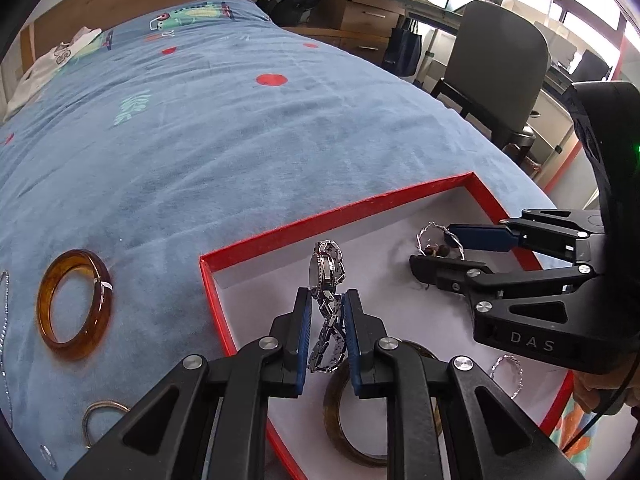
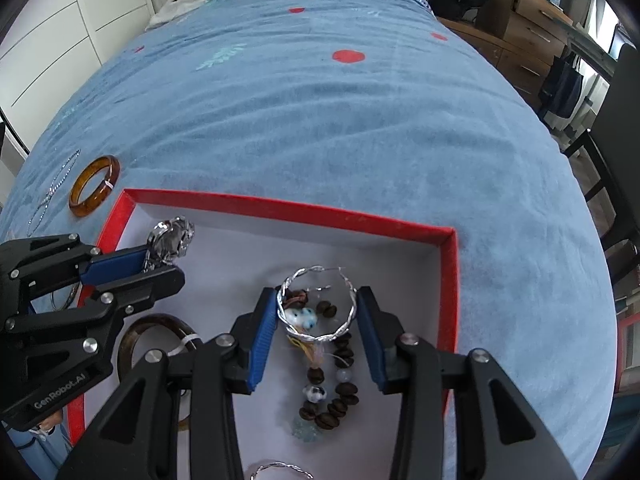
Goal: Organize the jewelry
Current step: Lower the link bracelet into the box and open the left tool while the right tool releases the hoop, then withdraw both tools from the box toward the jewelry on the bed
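My left claw (image 1: 327, 312) pinches a watch (image 1: 326, 276) near the box's (image 1: 320, 216) left wall; my right claw (image 2: 316, 312) grips a silver bangle (image 2: 316, 304) over a bead bracelet (image 2: 332, 384) mid-box.

Right tongs (image 2: 316, 320): blue pads either side of a twisted silver hoop (image 2: 320, 304), pressing its rim; hoop held above the box floor.
Bead bracelet (image 2: 332, 384): dark beads with pale ones, lying in the box under the hoop.
Left tongs (image 2: 160, 264): closed on a metal watch (image 2: 172, 238), over the box's left side.
Box (image 2: 448, 280): red walls, white floor, on the bed (image 2: 320, 120).
Brown bangle (image 2: 160, 340): inside the box, left, partly hidden.
Amber bangle (image 2: 95, 186): on the bed, just beyond the box's far-left corner.
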